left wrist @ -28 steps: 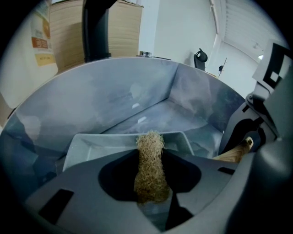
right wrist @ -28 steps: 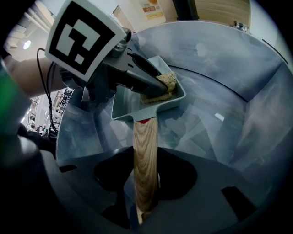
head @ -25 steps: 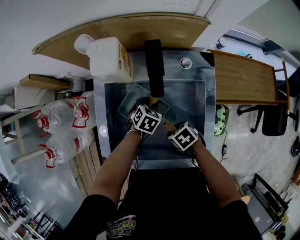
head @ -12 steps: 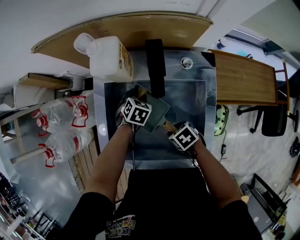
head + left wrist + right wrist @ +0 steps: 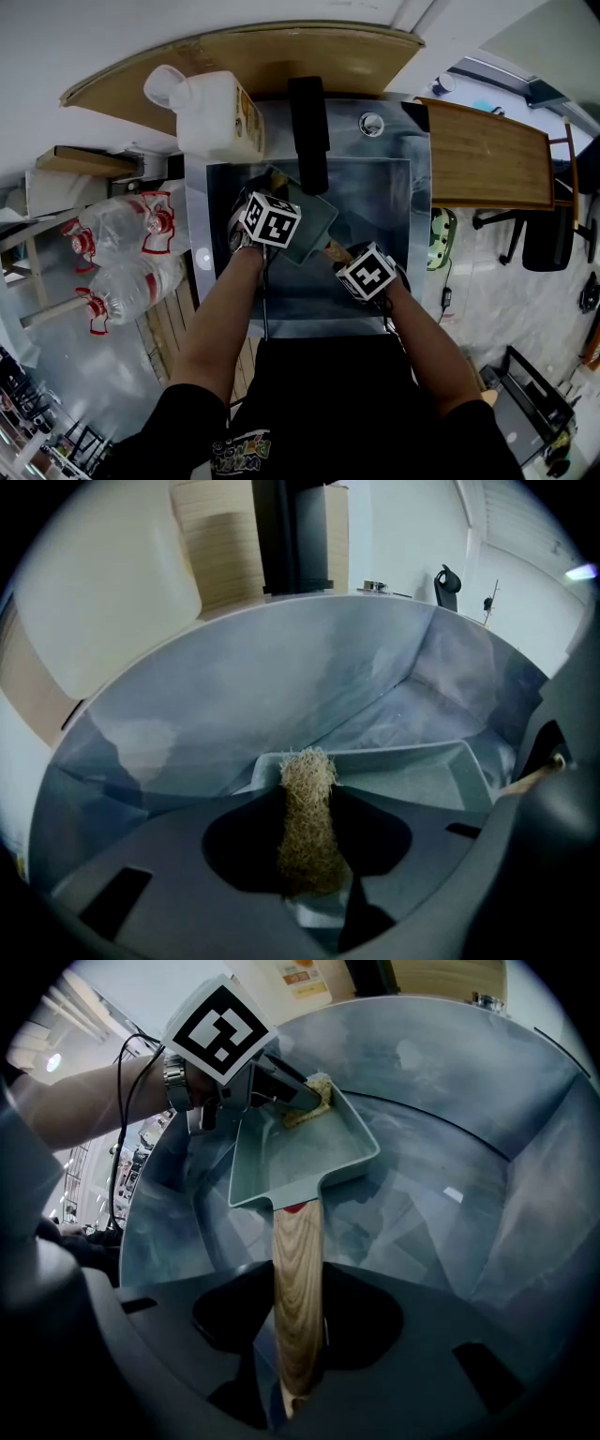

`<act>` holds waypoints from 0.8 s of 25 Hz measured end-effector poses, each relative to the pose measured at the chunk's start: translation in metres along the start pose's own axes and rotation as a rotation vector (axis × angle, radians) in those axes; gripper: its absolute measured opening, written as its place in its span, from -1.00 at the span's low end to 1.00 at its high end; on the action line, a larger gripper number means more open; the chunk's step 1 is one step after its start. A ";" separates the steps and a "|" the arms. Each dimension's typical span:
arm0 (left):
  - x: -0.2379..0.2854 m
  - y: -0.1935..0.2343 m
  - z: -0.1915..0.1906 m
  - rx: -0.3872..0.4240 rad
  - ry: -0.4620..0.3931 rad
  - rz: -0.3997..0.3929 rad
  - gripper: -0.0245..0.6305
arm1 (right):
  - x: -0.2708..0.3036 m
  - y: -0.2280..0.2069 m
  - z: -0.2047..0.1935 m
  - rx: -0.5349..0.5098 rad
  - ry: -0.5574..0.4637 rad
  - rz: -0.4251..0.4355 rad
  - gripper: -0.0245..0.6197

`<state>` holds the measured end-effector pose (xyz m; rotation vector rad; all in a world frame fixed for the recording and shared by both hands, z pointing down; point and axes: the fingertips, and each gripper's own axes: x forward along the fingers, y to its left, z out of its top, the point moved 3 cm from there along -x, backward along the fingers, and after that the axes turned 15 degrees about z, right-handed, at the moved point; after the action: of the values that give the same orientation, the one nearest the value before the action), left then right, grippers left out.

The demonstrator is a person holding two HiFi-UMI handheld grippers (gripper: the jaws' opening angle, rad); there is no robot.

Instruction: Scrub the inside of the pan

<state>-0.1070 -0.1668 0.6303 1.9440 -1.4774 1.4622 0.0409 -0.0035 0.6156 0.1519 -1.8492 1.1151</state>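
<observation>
- The left gripper (image 5: 270, 223) slid off the middle of the pan (image 5: 309, 1162) toward the left of the head view. It's now parked at the pan's far corner.
- Its fingers are clamped on the scrubber (image 5: 307, 808), with the tip right in that corner.
- The right gripper (image 5: 298, 1335) hasn't budged, fingers tight on the wooden handle (image 5: 296, 1260), pan in the sink (image 5: 384, 202) mid-frame.
- My guess: one stroke done, plenty of scrubbing left.

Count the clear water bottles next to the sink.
2. Both sit left of the sink: one bottle nearer the white jug, the other bottle below it in the head view. More may be hidden.
</observation>
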 end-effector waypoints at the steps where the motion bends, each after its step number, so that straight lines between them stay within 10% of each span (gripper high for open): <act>1: 0.000 0.000 0.000 0.009 0.001 0.011 -0.48 | 0.000 0.000 0.000 0.001 -0.001 0.000 -0.46; 9: -0.002 0.003 0.000 0.103 -0.034 0.113 -0.48 | 0.000 0.000 0.000 0.007 -0.008 0.003 -0.46; 20: -0.021 0.022 0.010 0.028 -0.063 0.179 -0.48 | -0.002 -0.002 0.000 -0.004 -0.013 -0.001 -0.46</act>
<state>-0.1191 -0.1726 0.6011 1.9324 -1.7070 1.5143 0.0432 -0.0049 0.6148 0.1583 -1.8620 1.1117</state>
